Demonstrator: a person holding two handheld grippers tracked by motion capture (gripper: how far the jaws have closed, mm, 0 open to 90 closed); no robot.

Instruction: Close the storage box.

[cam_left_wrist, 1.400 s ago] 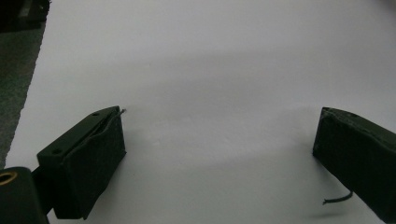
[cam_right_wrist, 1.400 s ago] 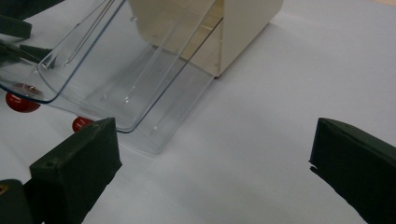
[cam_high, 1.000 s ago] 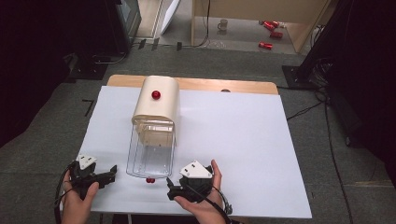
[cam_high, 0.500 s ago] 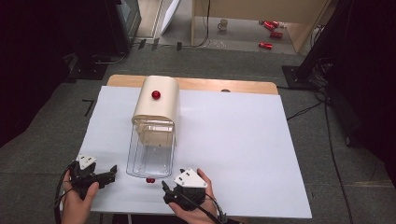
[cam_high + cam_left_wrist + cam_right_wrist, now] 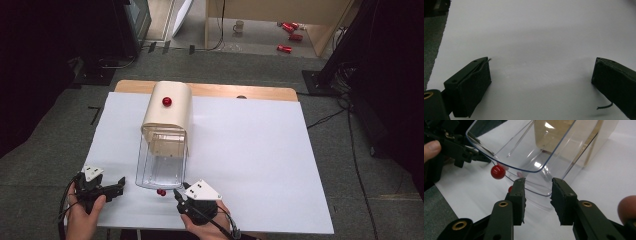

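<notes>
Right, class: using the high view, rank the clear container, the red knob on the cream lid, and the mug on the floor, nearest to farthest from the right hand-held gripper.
1. clear container, just ahead of the right hand-held gripper.
2. red knob, on the cream lid, mid-table.
3. mug, floor beyond the table.

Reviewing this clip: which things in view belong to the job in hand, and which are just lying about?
In the job:
- clear plastic drawer pulled out of the cream box
- red round drawer knob
- right tongs, jaws just closing at the drawer's front edge

Lying about:
- left tongs, open, apart from the drawer
- red cans and mug on the floor
</notes>
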